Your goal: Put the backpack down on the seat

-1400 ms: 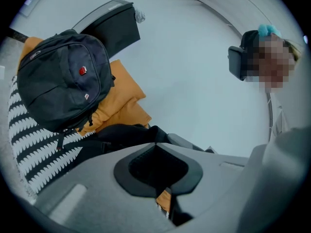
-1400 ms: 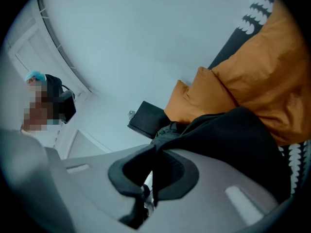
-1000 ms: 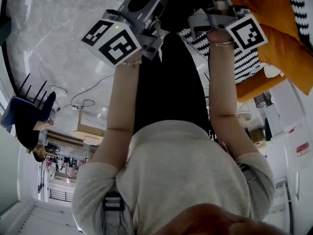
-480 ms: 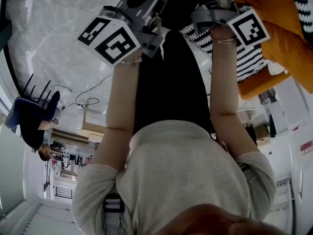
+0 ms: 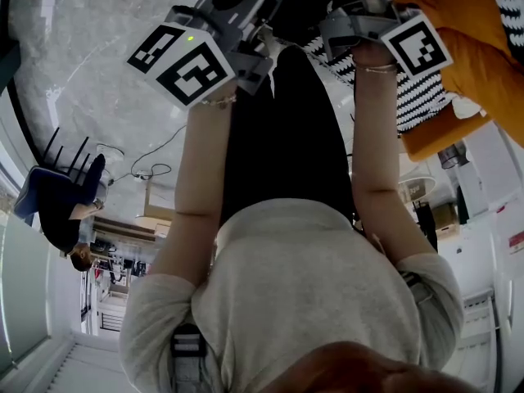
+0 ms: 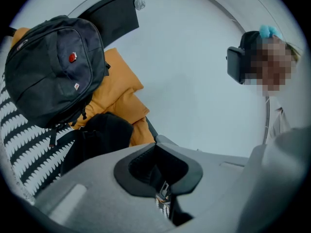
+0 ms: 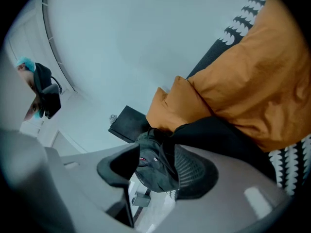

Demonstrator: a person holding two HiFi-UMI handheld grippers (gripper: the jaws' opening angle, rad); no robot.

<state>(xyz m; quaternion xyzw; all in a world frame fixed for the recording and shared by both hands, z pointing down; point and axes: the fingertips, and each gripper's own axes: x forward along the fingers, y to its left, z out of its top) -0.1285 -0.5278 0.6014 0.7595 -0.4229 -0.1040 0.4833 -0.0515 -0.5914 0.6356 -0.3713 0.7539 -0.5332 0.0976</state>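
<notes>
While on the striped seat (image 6: 24, 149), backpack (image 6: 53, 67) against orange cushion (image 6: 119, 98).

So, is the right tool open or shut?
Open: the right tool has just been opening; its jaws stand apart, with the backpack showing between them, unpressed.

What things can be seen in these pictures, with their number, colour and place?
backpack: one, dark grey, on the patterned seat, leaning on the cushion
cushion: one, orange, behind the backpack
seat: one, black-and-white pattern, under both
box: one, black, on the pale floor beyond
cables: a few, dark, on the floor
bystander: one, dark clothes, seated far off
left tool: one, grey, jaws together, empty
right tool: one, grey, jaws just opened; backpack shows between them, ungripped
</notes>
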